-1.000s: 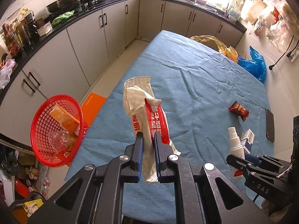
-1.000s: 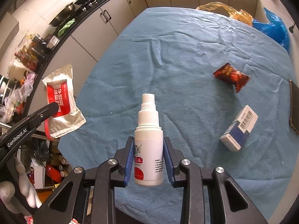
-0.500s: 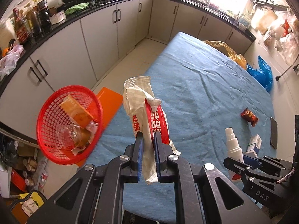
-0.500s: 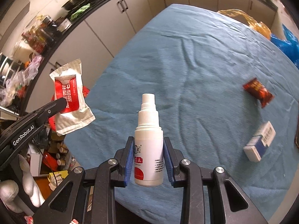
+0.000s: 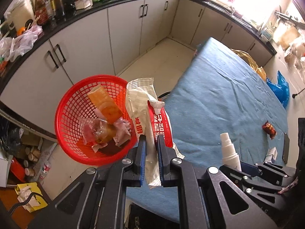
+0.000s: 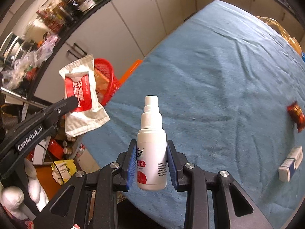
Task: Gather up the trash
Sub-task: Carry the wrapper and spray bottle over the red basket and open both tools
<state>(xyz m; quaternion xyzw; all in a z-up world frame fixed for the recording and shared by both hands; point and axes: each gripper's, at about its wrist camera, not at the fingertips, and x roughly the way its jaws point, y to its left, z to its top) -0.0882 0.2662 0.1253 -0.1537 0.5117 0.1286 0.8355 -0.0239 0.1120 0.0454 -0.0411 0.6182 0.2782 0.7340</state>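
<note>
Trash in hand, both sides. Left wrist view: left gripper [image 5: 151,157] clamped on a white-and-red snack wrapper [image 5: 147,118], pads pinching its lower half, top standing above the fingers. Wrapper's bottom edge hidden between the gripper arms. Behind and left of it, a red mesh basket [image 5: 70,105] on the floor side of the worktop [image 5: 219,99], already holding an orange packet [image 5: 105,106], a clear crumpled bag [image 5: 95,129] and pale scraps; what lies at the basket's bottom is hard to make out. Wrapper covers the basket's right rim. At right, the right gripper [image 5: 247,168] is seen side-on, cut by the frame, with a white spray bottle [image 5: 229,152] rising from it. On the blue cloth, far right: a small red wrapper [image 5: 268,129], a small box [image 5: 271,154], a dark flat item cut at the edge.

Against the earlier frames, the basket sits closer to centre, now directly behind the wrapper, and larger; more floor shows.

Right wrist view: right gripper [image 6: 151,168] closed on the spray bottle [image 6: 151,152] at its body, nozzle up. Label print too small to read. Left gripper [image 6: 73,101] enters from the left holding the snack wrapper [image 6: 82,97], which hides most of the red mesh basket [image 6: 106,76]. Small red wrapper [image 6: 296,113] blurred at the right edge; small box [image 6: 290,164] below it.

Earlier, the bottle was over mid-cloth; now the worktop [image 6: 219,72] edge and basket lie nearer.
</note>
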